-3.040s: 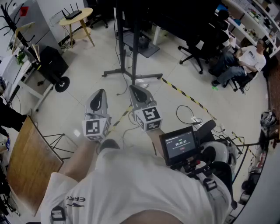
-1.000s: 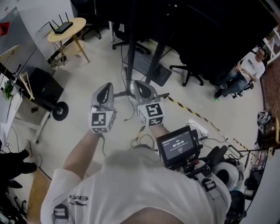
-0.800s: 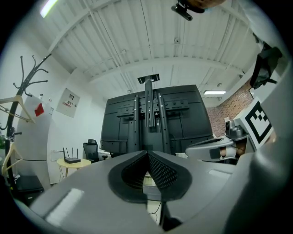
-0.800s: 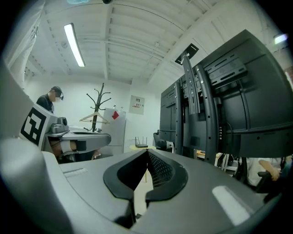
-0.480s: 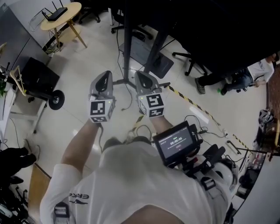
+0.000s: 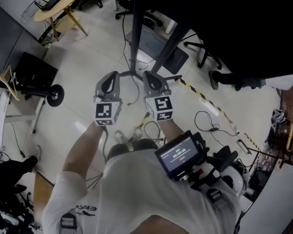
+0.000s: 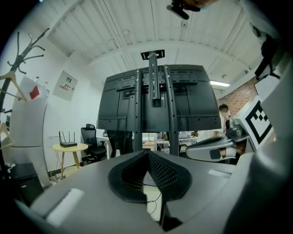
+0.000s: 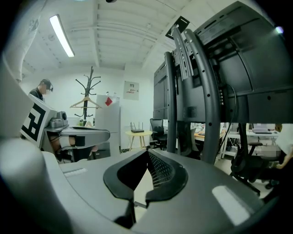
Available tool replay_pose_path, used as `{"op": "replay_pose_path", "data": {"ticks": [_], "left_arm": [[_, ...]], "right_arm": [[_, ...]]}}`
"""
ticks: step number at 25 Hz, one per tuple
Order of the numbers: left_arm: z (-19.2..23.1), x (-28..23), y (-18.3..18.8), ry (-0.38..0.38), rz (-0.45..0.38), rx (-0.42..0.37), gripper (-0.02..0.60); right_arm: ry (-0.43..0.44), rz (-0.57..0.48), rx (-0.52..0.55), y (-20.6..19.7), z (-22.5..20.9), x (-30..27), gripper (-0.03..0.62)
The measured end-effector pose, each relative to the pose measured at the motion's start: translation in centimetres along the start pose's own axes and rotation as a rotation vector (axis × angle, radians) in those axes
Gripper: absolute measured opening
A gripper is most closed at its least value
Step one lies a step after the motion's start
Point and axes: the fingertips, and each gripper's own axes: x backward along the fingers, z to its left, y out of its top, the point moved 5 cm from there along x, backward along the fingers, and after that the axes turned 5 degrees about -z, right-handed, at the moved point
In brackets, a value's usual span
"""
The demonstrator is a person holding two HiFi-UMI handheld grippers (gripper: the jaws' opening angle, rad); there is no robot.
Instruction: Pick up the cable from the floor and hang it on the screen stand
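The screen stand (image 6: 136,32) rises just ahead of both grippers, its base (image 6: 137,73) on the pale floor. A thin dark cable (image 6: 134,97) trails from that base between the grippers, and loose loops of cable (image 6: 153,130) lie by the person's feet. My left gripper (image 6: 112,74) and right gripper (image 6: 148,74) are held side by side, both shut with nothing in them. In the left gripper view the left gripper (image 7: 147,153) faces the back of the black screen (image 7: 155,98). In the right gripper view the right gripper (image 8: 147,153) has the stand's poles (image 8: 201,91) close on the right.
A black and yellow tape strip (image 6: 198,93) crosses the floor at right, with another looped cable (image 6: 203,119) beside it. A round wooden table (image 6: 52,11), a black wheeled case (image 6: 39,75) and office chairs (image 6: 201,50) stand around. A seated person's legs (image 6: 238,81) show at right.
Both grippers have sunk together toward the floor and stayed shut and side by side. The stand's base now lies right at their tips, and the cable loops by the feet have come into view.
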Motion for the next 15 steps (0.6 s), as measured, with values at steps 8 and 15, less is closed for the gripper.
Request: {"op": "replay_pose_path", "data": {"ticks": [8,15], "left_arm": [[1.3,-1.2,-13.4,-0.014,0.104,0.014,0.002],[1.1,-2.9,-27.3,-0.029,0.163,0.025,0.002]], "right_arm": [[-0.027,0.095,-0.039,-12.8,-1.3,-2.9,0.014],[-0.034,0.162,-0.069,-26.8,-2.7,-5.3,0.014]]}}
